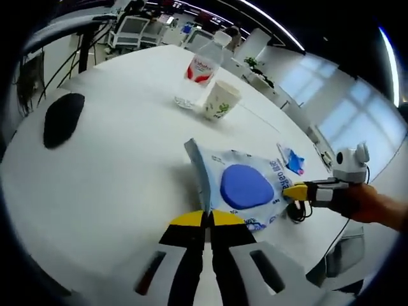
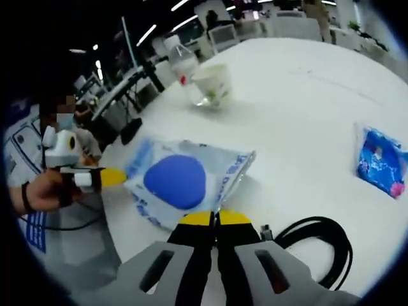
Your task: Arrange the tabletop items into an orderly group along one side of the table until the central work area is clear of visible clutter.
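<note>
Blue-printed plastic pouch (image 1: 243, 187), table-edge.

You are working in an open-plan office. The big white table (image 1: 121, 159) under your grippers looks like a meeting table, and beyond its far edge stand rows of desks with office chairs (image 1: 131, 29) and monitors. Long strip lights (image 1: 268, 16) run across a dark ceiling. A wall of tall windows (image 1: 357, 108) lets in daylight to one side, with potted plants (image 1: 255, 67) set near it. In the right gripper view you can see more chairs (image 2: 223, 35) and desks behind the table, and a person (image 2: 67, 115) sitting at its side. A black cable (image 2: 319, 239) loops on the tabletop near you.
</note>
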